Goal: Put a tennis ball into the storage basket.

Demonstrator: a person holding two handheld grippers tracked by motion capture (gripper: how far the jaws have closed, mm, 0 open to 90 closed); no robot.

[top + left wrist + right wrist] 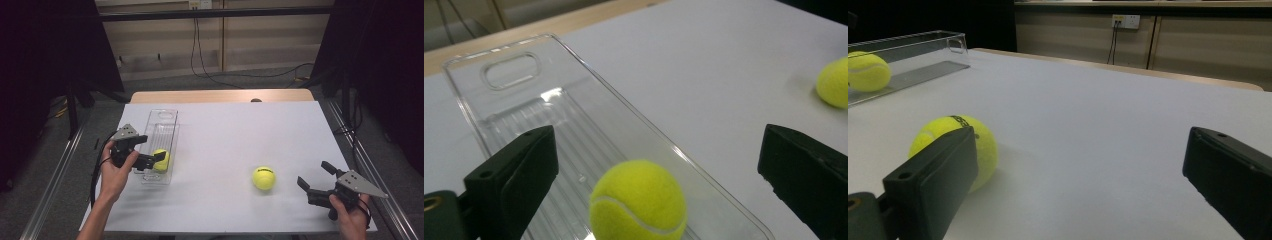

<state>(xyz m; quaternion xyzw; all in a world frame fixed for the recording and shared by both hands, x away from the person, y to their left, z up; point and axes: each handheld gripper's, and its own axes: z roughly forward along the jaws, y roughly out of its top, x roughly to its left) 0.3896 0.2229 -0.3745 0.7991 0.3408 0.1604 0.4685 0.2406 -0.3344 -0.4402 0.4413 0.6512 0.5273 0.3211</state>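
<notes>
In the high view, the clear plastic oblong tray (161, 131) lies at centre left on the white-topped counter (235, 135), running up the frame; a yellow felt tennis ball (161, 159) sits in its lower end; a second yellow tennis ball (263, 178) rests on the counter at lower right of centre, well apart from the tray.

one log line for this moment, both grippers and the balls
left gripper: open, at ball in tray | clear tray: holds one ball | right gripper: open, empty | second ball: loose on table
</notes>
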